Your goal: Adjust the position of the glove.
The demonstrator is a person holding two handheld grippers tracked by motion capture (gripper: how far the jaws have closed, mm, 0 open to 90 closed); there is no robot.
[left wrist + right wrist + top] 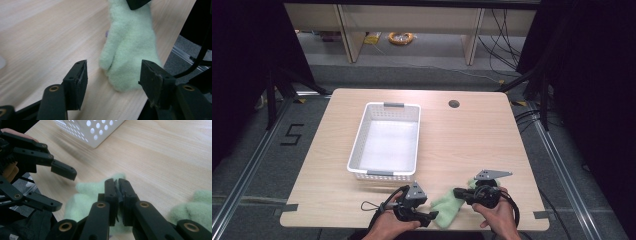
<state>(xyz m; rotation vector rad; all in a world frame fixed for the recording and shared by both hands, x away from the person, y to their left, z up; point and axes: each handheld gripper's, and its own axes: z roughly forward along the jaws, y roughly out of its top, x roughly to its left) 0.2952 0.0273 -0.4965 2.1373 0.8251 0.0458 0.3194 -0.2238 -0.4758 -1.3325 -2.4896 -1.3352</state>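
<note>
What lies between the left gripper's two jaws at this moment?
In the left gripper view, the finger end of the light green glove and bare table lie between the open jaws of the left gripper; neither pad touches it.

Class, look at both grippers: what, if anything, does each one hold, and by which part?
The right gripper is shut over the light green fuzzy glove; whether it pinches the fabric cannot be told. The left gripper holds nothing: its jaws stand open around the glove's fingertip end.
</note>
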